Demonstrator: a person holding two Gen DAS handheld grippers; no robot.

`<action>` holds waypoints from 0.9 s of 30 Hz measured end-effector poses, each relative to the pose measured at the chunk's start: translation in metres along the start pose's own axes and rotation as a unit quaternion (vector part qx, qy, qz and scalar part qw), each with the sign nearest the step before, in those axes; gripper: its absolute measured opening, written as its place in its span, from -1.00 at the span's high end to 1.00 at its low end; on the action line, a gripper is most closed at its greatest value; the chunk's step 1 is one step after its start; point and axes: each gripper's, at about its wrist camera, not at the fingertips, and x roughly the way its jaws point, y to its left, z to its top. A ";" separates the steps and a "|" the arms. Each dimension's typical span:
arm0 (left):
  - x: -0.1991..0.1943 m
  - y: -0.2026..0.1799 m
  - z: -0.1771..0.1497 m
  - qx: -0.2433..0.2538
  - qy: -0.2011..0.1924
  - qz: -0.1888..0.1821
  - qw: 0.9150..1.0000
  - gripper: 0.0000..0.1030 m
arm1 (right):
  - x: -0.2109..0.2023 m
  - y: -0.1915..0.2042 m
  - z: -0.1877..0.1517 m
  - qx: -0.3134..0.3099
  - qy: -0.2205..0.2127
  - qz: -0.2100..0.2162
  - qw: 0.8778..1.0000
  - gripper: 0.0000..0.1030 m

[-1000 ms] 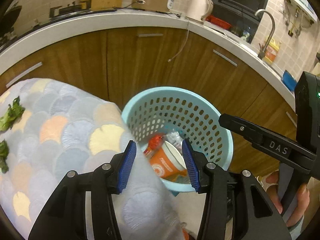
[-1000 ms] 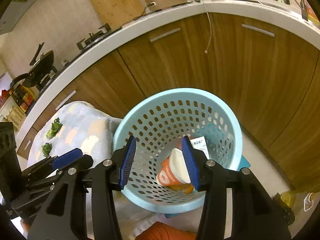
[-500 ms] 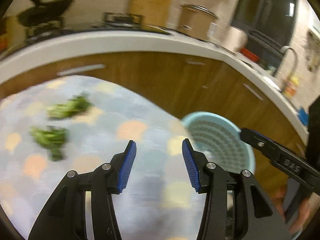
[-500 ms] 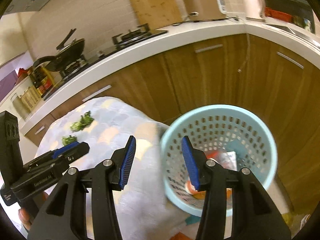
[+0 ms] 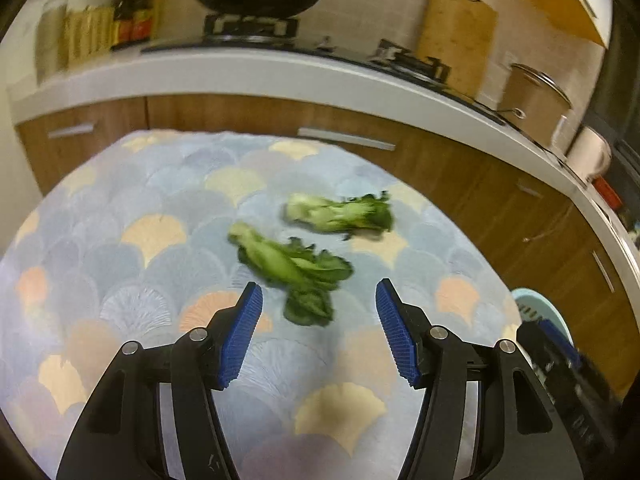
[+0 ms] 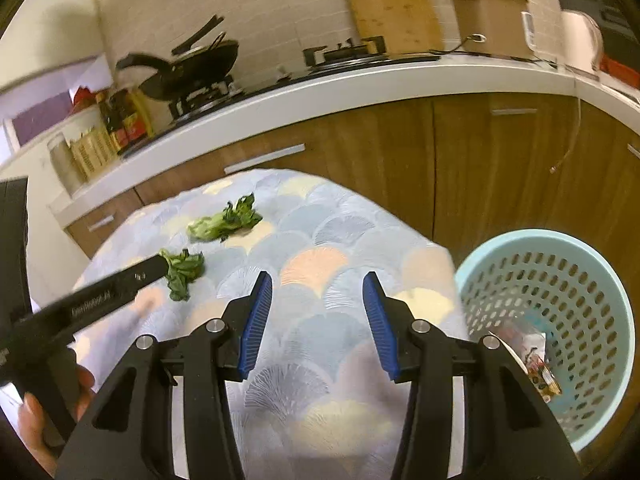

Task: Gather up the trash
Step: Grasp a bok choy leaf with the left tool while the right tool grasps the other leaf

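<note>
Left gripper, jaws just widened and empty, faces nearer greens at twelve o'clock, stalk toward ten.

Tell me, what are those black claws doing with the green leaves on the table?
A person is clearing trash with a gripper in each hand. The left gripper points at the nearer leafy scrap; its jaws have just been opening and hold nothing. A second leafy scrap lies just beyond it on the scallop-patterned tablecloth. The right gripper is open and empty too. The blue basket beside the table already has wrappers inside.
</note>
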 end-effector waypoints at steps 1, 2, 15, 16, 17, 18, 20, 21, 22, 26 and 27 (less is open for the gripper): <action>0.004 0.001 0.001 -0.003 0.004 0.001 1.000 -0.12 | 0.003 0.001 -0.001 -0.002 0.003 -0.003 1.000 0.15; 0.009 0.002 0.002 -0.008 0.010 0.005 1.000 -0.12 | 0.004 0.001 -0.001 -0.004 0.004 -0.006 1.000 0.15; 0.052 -0.009 0.015 -0.050 0.034 0.092 0.994 -0.07 | 0.008 0.006 -0.002 -0.021 0.012 0.004 1.000 0.15; 0.053 -0.011 0.014 -0.042 0.033 0.101 0.993 0.06 | 0.008 0.007 -0.002 -0.024 0.015 0.008 1.000 0.15; 0.052 -0.009 0.015 -0.039 0.033 0.102 0.993 0.14 | 0.010 0.009 -0.001 -0.028 0.021 0.018 0.999 0.15; 0.051 -0.008 0.016 -0.038 0.032 0.100 0.994 0.19 | 0.013 0.011 0.000 -0.032 0.027 0.026 0.999 0.15; 0.049 -0.002 0.017 -0.043 0.034 0.089 0.995 0.32 | 0.018 0.016 0.006 -0.049 0.038 0.040 0.997 0.15; 0.048 0.001 0.017 -0.044 0.037 0.081 0.995 0.36 | 0.021 0.019 0.011 -0.060 0.042 0.047 0.996 0.15; 0.045 0.004 0.018 -0.044 0.042 0.068 0.996 0.43 | 0.022 0.022 0.015 -0.067 0.043 0.054 0.995 0.15; 0.034 0.020 0.016 -0.052 0.053 0.032 0.997 0.72 | 0.040 0.040 0.044 -0.127 0.049 0.085 0.987 0.15; 0.031 0.024 0.016 -0.053 0.050 0.029 0.997 0.72 | 0.046 0.045 0.049 -0.141 0.051 0.083 0.985 0.15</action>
